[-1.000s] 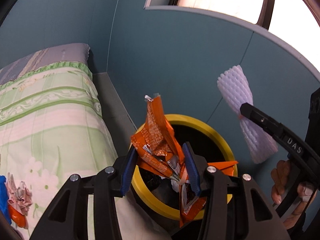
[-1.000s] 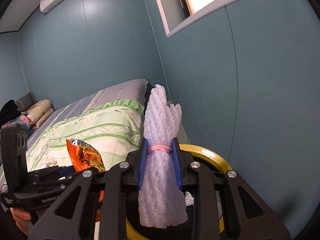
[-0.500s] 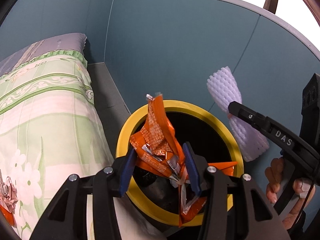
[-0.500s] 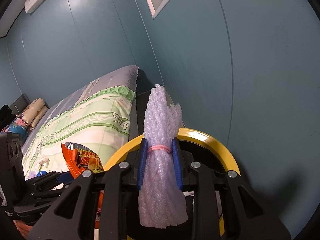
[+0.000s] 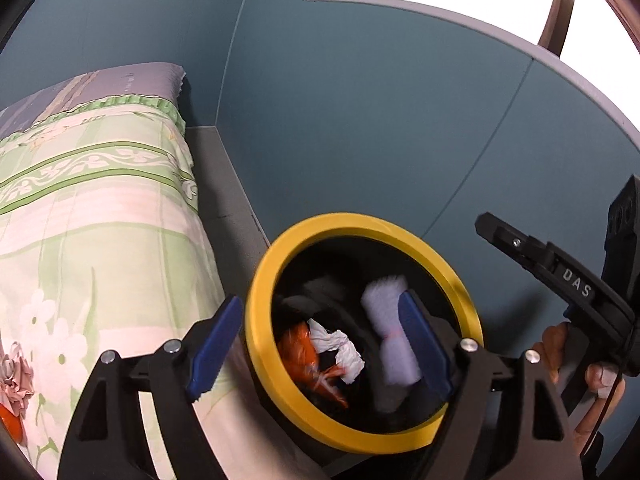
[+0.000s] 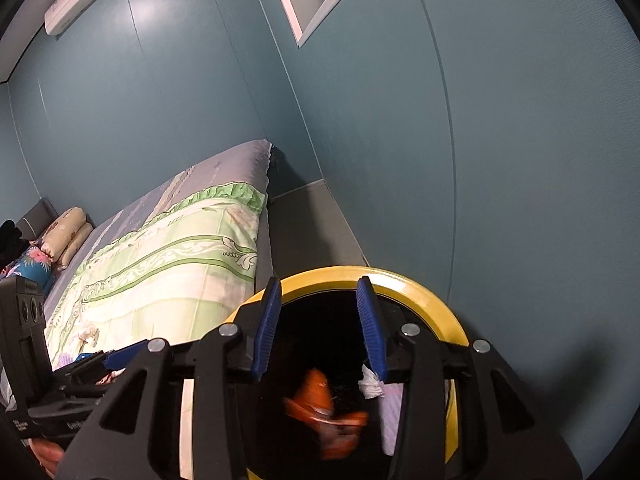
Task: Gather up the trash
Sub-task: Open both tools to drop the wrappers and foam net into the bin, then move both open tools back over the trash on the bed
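1. The left tongs (image 5: 320, 336) are opening, their blue pads (image 5: 214, 342) spread wide over the mouth of the bin, one pad outside the yellow rim and the other above the opening. Nothing is between them.
2. The right tongs (image 6: 320, 328) are opening too, with a narrower gap. Their blue pads (image 6: 370, 328) stand over the far edge of the bin, and nothing is between them.
3. The trash bin (image 5: 404, 444) is round and black inside with a broad yellow rim. It stands on the floor between the bed and the blue-green wall (image 5: 380, 120).
4. Inside the bin, an orange snack wrapper (image 5: 306, 356) is blurred, near the left side of the opening.
5. Just beside the wrapper is a crumpled white tissue (image 5: 340, 350).
6. To the right of the tissue is a white foam net sleeve (image 5: 390, 332), pinched at its middle by a pink band. It is blurred too, and part of it is hidden behind the left tongs' right pad.
7. From the right wrist view the same wrapper (image 6: 320, 404) shows low in the dark bin (image 6: 424, 300), with the foam sleeve (image 6: 390, 420) at the right wall.
8. A person's hand (image 5: 588, 364) grips the handle of the right tongs at the right edge of the left wrist view.
9. The bed (image 5: 92, 216) carries a green floral quilt. Small bits of trash (image 5: 16, 376) lie on it at the left edge.
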Tool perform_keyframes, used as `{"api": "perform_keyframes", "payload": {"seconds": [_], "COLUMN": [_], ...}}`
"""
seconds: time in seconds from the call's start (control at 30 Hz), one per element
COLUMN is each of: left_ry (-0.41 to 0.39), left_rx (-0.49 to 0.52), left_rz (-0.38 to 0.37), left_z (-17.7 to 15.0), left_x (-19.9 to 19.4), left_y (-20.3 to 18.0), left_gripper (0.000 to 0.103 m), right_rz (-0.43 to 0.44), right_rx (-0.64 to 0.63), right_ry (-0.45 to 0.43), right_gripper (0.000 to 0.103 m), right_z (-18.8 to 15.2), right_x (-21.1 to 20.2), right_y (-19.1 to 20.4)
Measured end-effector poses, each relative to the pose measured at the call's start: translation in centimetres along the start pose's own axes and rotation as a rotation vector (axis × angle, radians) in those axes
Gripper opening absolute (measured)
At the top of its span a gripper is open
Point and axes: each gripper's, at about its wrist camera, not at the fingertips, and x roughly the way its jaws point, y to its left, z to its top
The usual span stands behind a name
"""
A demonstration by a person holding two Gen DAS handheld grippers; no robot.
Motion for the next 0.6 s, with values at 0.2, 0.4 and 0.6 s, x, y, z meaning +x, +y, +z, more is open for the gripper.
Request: {"api": "perform_keyframes", "payload": {"seconds": [0.2,0.4,0.6], "left_ry": [-0.042,-0.109,-0.204], "left_rx": [-0.020,-0.035,-0.055], "left_rz": [0.017,0.055,0.121], "left_z": [0.6,1.1,1.7], "left_x": [-2.7,-6.7,-11.9], "left_y": [1.5,3.7,6.3], "left_gripper": [0.077,0.081,0.088], "right_rz": [0.008,0.043,0.092], "right_rx": [-0.010,-0.042,-0.102], "right_ry": [-0.016,-0.046,-0.067], "right_gripper": [0.037,0.046,0.049], "right_z": [0.4,0.9,1.2], "right_x": [-1.1,-2.7,-4.0], "right_y": [0.9,2.9,6.5]}}
